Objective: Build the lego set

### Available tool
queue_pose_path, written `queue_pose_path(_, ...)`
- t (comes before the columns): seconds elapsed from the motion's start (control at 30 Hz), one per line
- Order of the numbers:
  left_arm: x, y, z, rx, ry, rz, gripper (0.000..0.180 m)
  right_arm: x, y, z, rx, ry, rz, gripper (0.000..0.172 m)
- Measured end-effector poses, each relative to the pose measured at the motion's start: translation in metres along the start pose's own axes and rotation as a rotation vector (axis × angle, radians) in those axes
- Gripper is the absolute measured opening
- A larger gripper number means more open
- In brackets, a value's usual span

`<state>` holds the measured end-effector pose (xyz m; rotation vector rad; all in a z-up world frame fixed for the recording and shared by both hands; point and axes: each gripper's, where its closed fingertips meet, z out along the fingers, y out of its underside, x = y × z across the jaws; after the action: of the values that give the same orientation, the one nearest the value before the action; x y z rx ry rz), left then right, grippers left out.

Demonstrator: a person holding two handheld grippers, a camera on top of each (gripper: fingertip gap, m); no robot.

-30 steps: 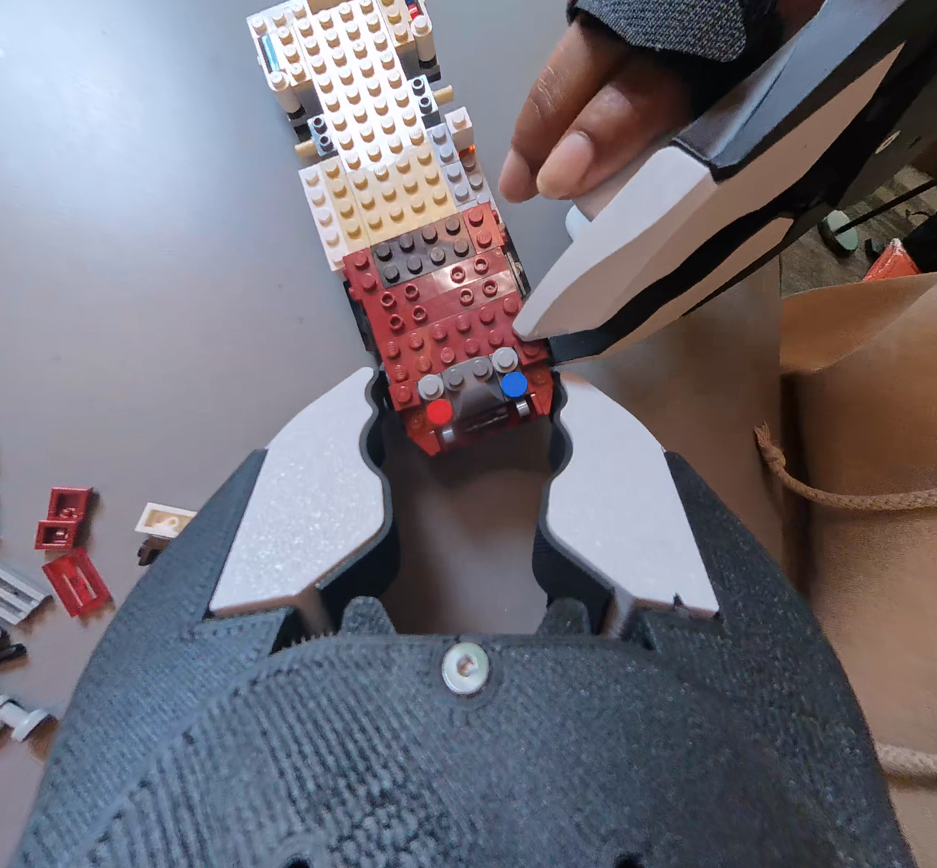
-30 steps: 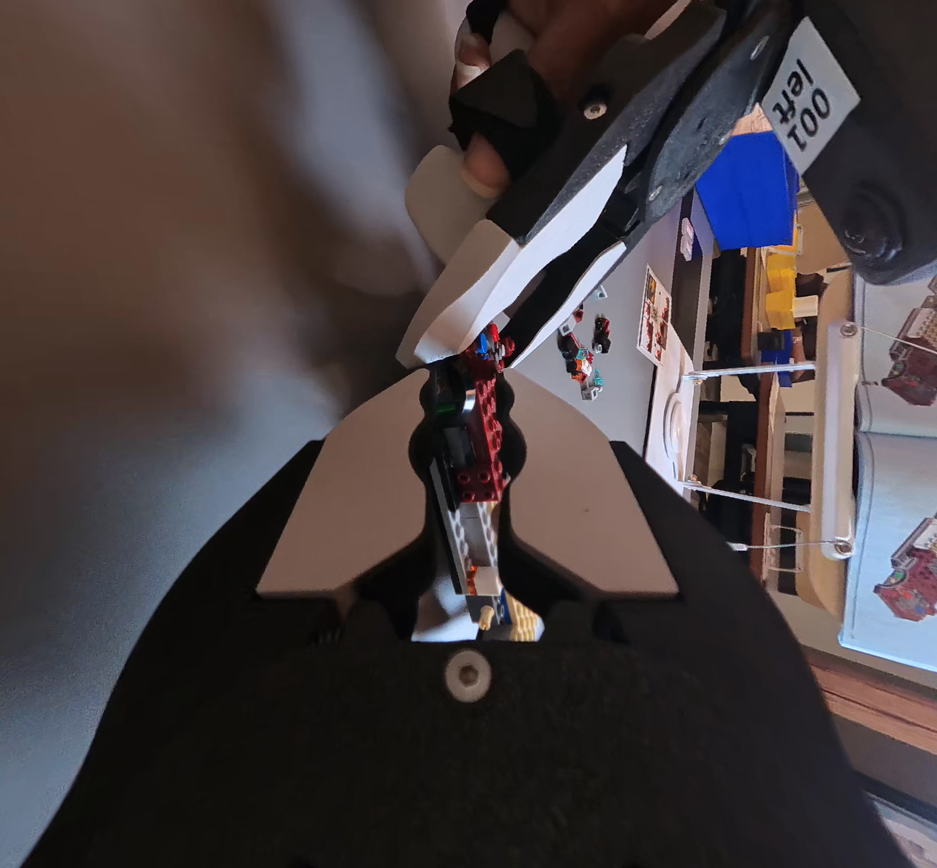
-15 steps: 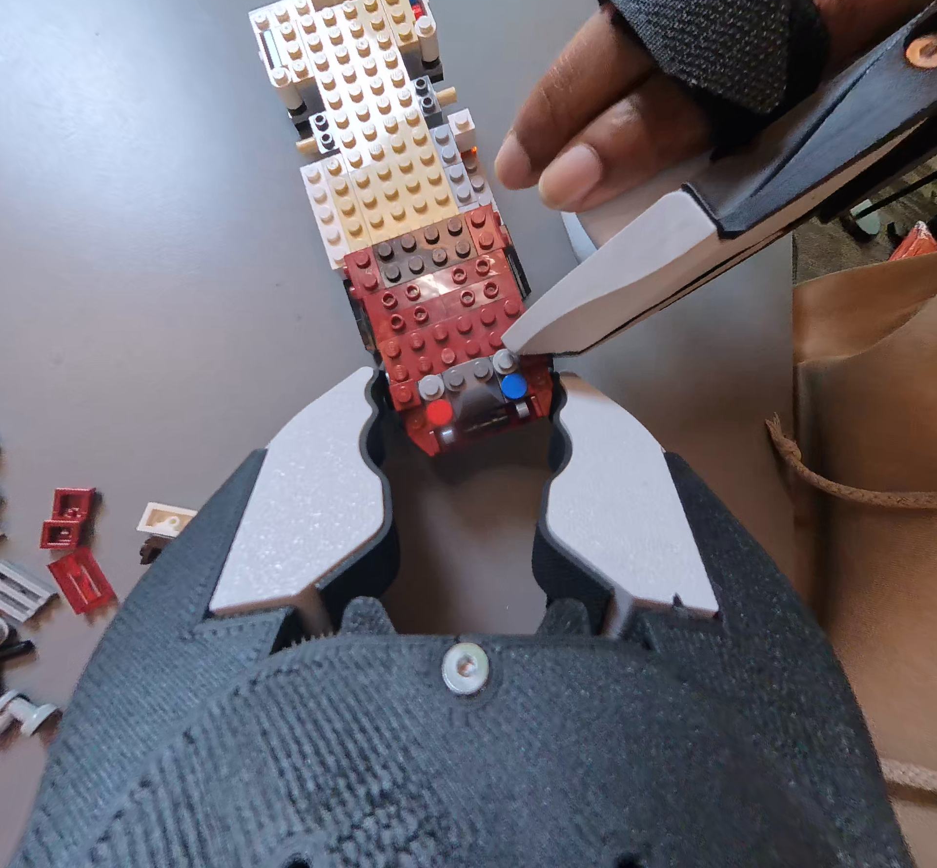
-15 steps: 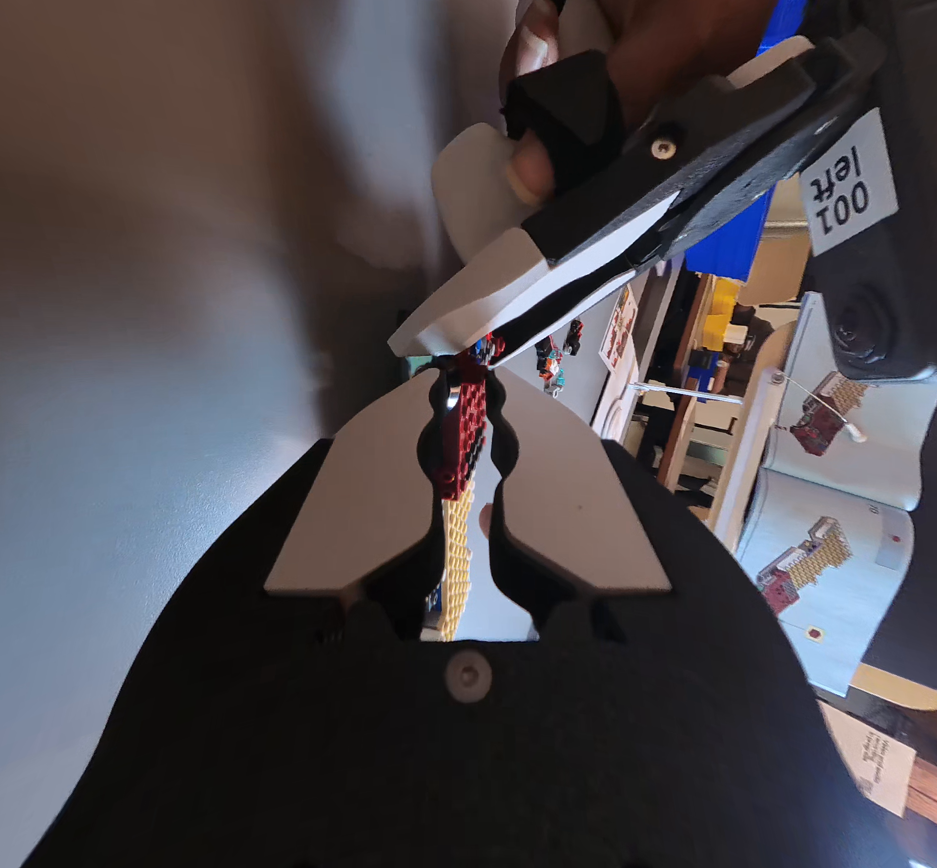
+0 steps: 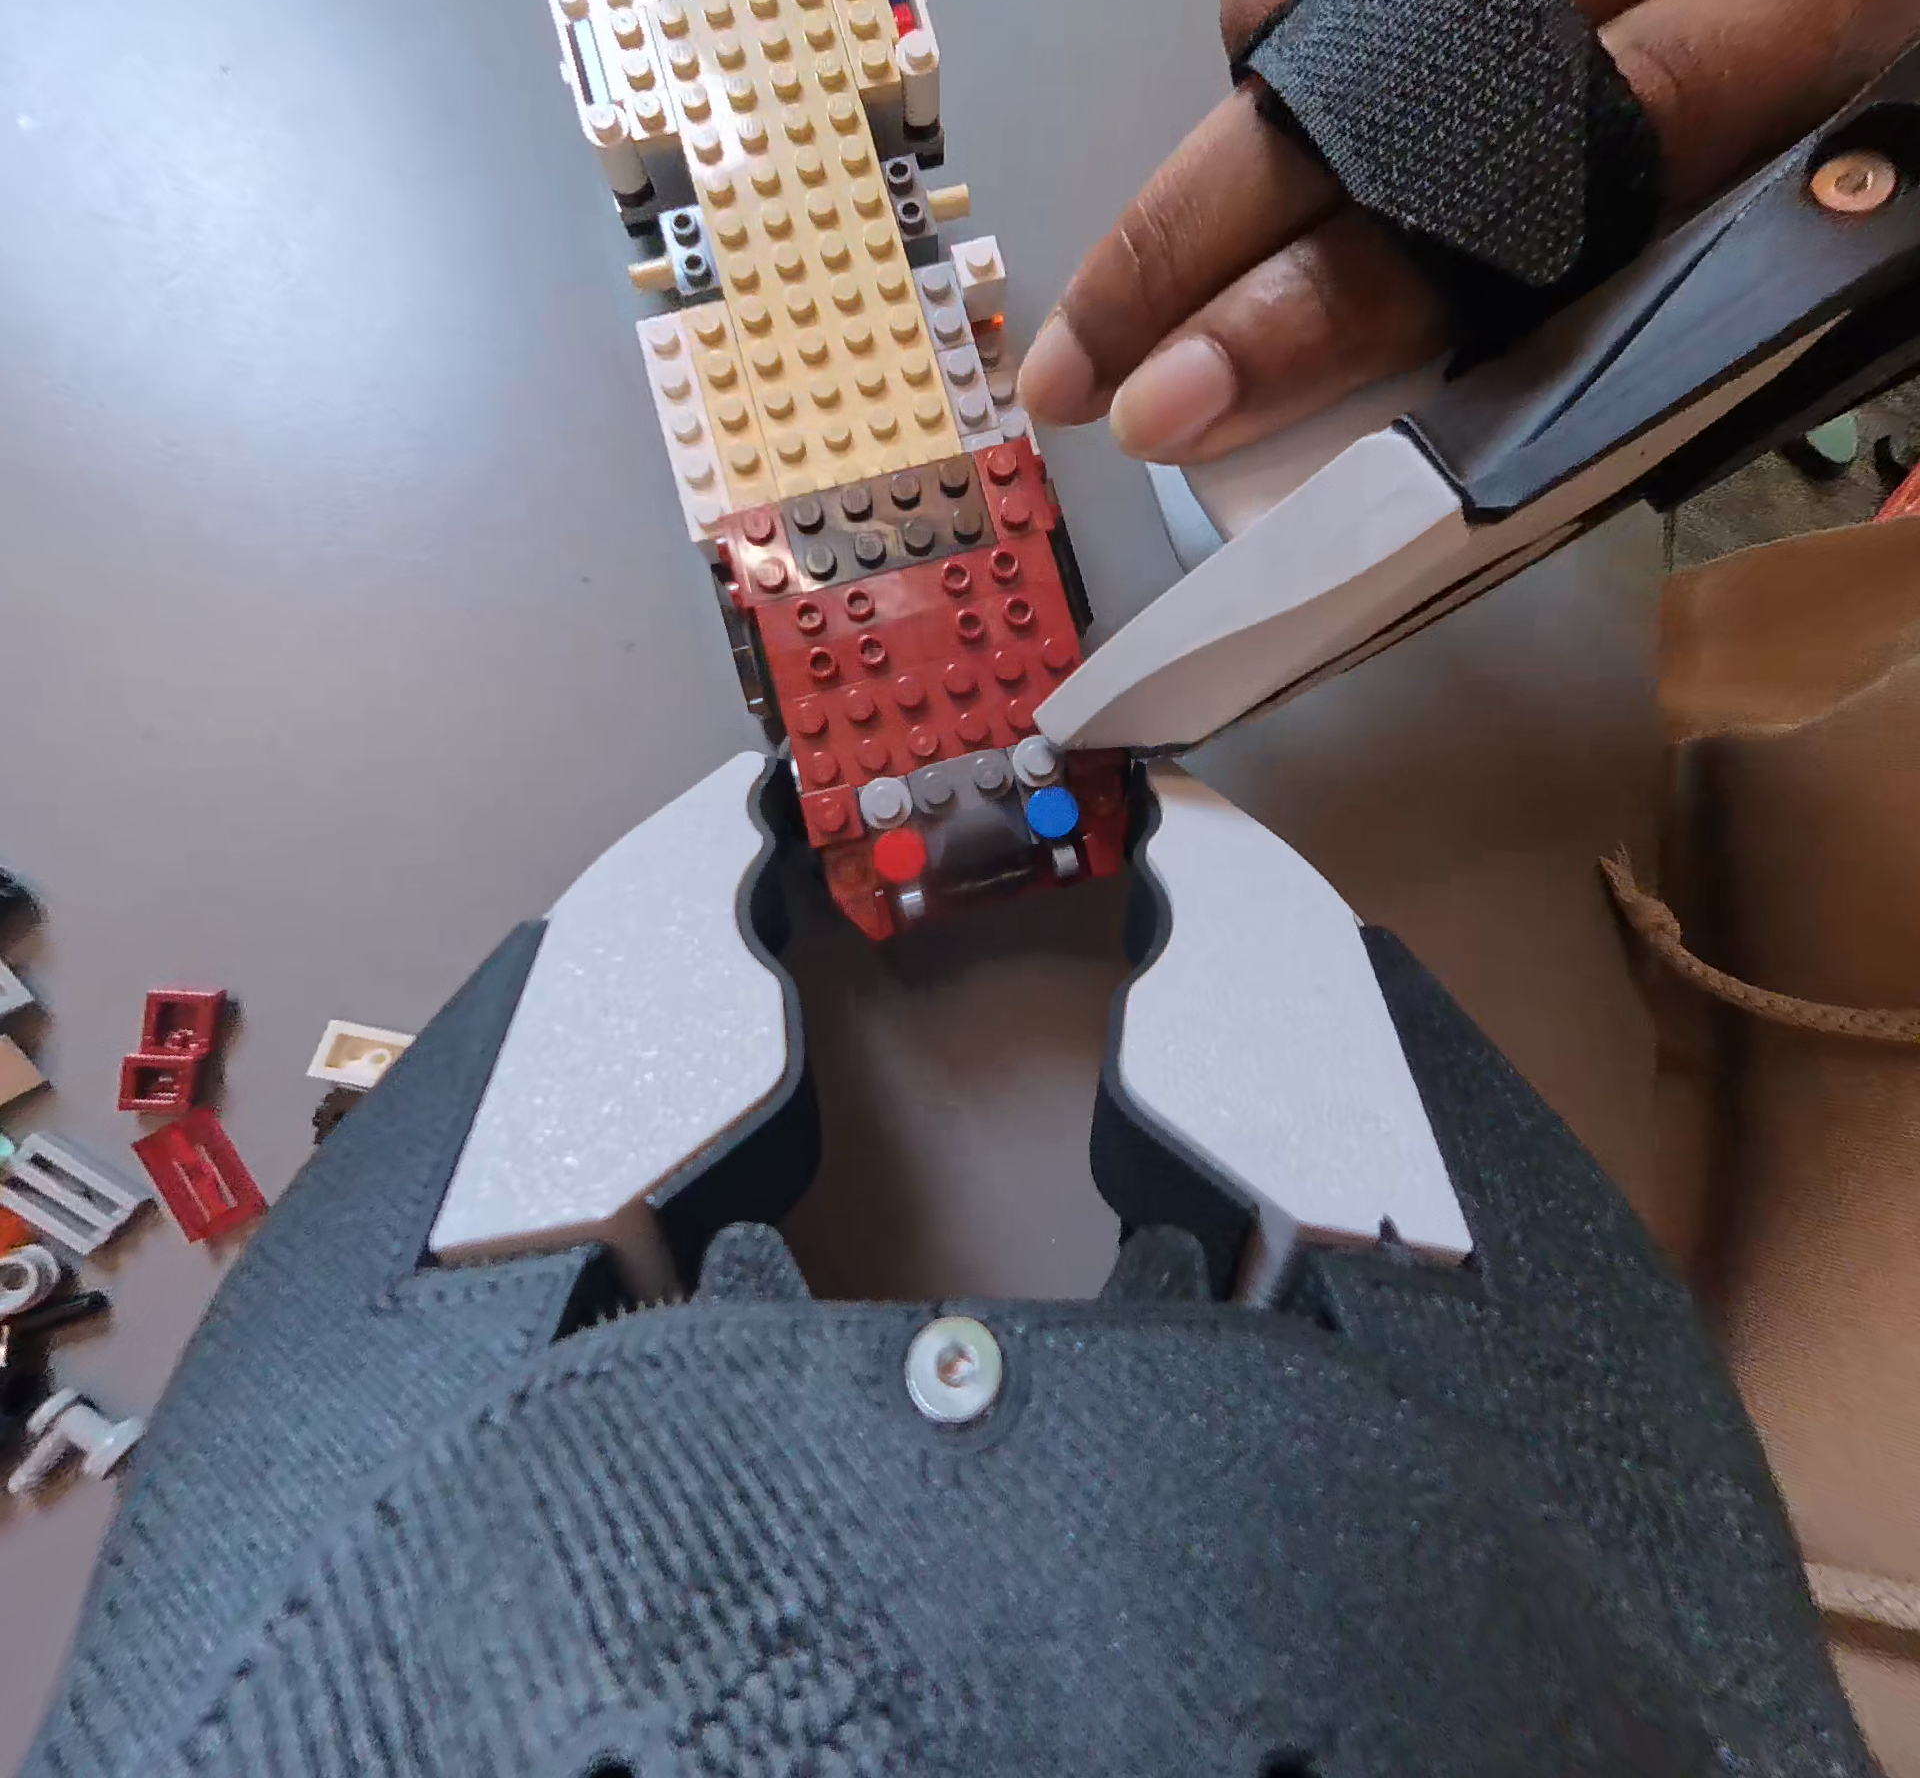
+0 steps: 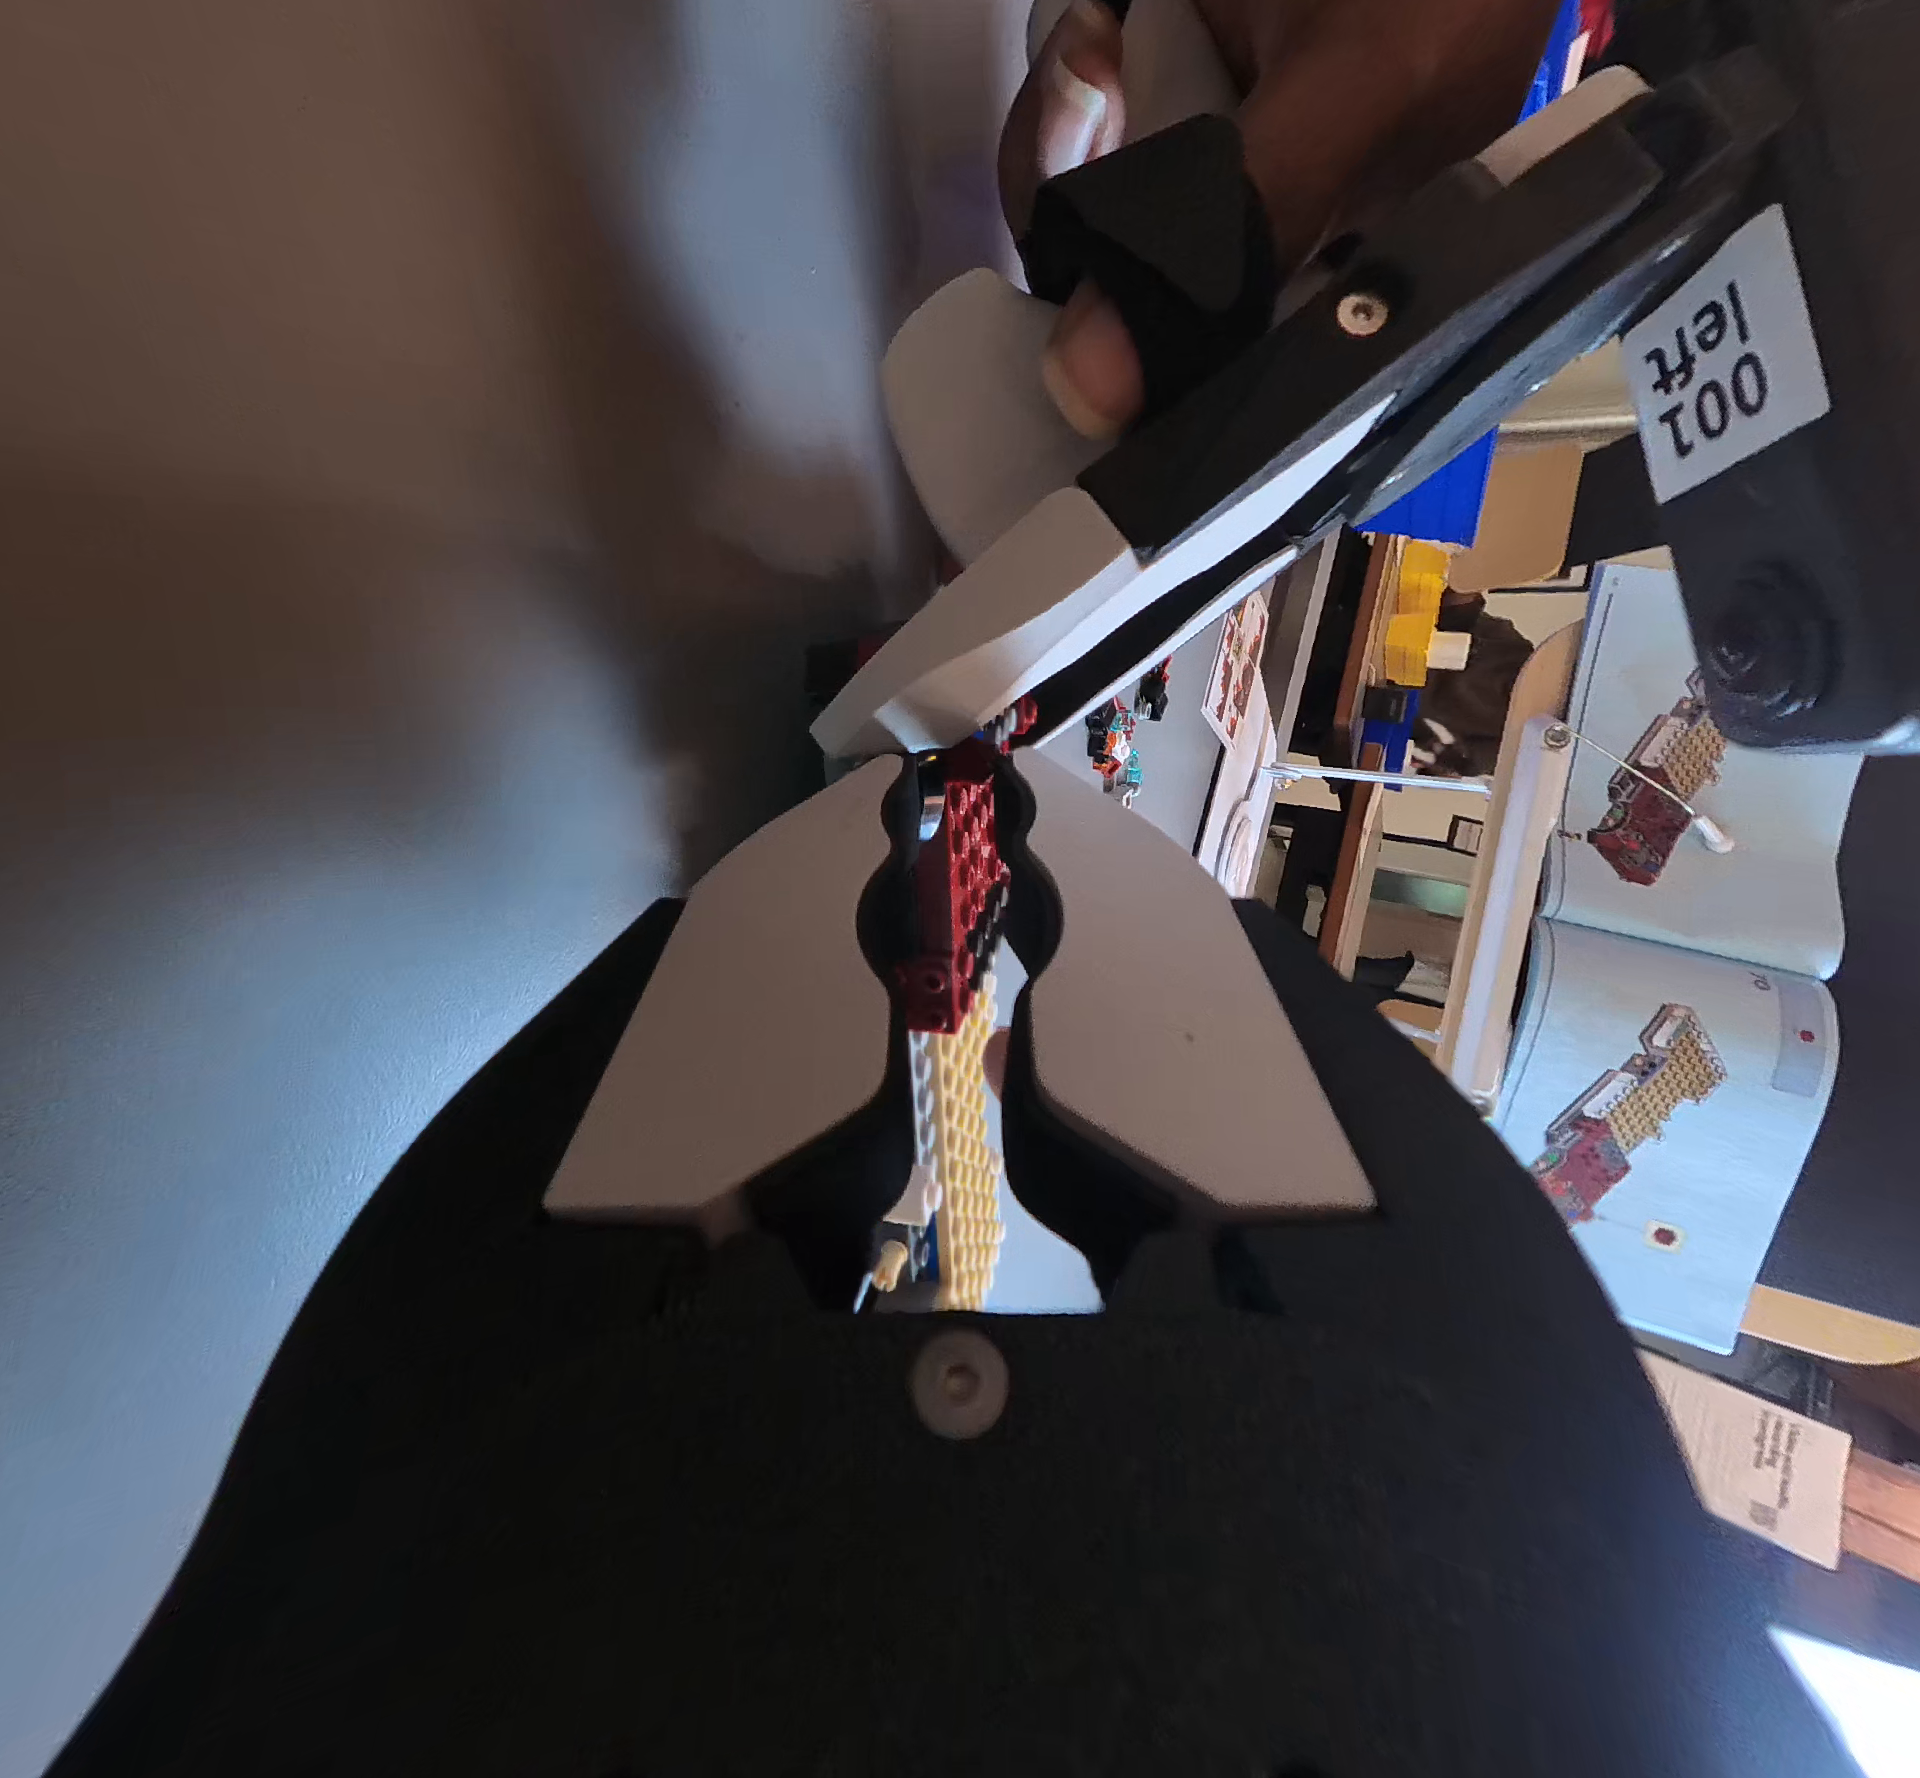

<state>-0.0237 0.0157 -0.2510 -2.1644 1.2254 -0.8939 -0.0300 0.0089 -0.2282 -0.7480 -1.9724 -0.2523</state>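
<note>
A long brick model has a dark red front end, a cream middle and a white far end. My left gripper is shut on the dark red front end, one pad on each side. My right gripper comes in from the upper right. Its fingers are stacked one over the other and pinch the model's front right corner, the upper fingertip on a grey round stud. In the right wrist view the model shows edge-on between my right gripper's nearly closed fingers. The left gripper's fingers lie just beyond.
The grey table carries loose red, white and grey pieces at the left. A brown paper bag stands at the right. A hand holds the right gripper. An open instruction booklet is propped up at the right. Only a small space, under 4 cm, lies between the two pairs of fingers.
My right gripper's fingers closed in on the model's front right corner and tilted flatter. The left gripper kept its hold and the model stayed fixed in it.
</note>
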Motion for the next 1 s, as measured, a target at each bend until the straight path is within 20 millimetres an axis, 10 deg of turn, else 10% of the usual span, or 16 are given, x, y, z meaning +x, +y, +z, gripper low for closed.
queue_pose_path(0.5, 0.011, -0.027, -0.026, 0.196, -0.040, 0.263, 0.081, 0.033, 0.006, -0.019, 0.150, 0.088, 0.306, 0.014)
queue_pose_path(1.0, 0.026, -0.081, -0.061, 0.460, -0.412, 0.625, 0.053, 0.082, -0.006, -0.064, 0.505, 0.038, 0.753, 0.014)
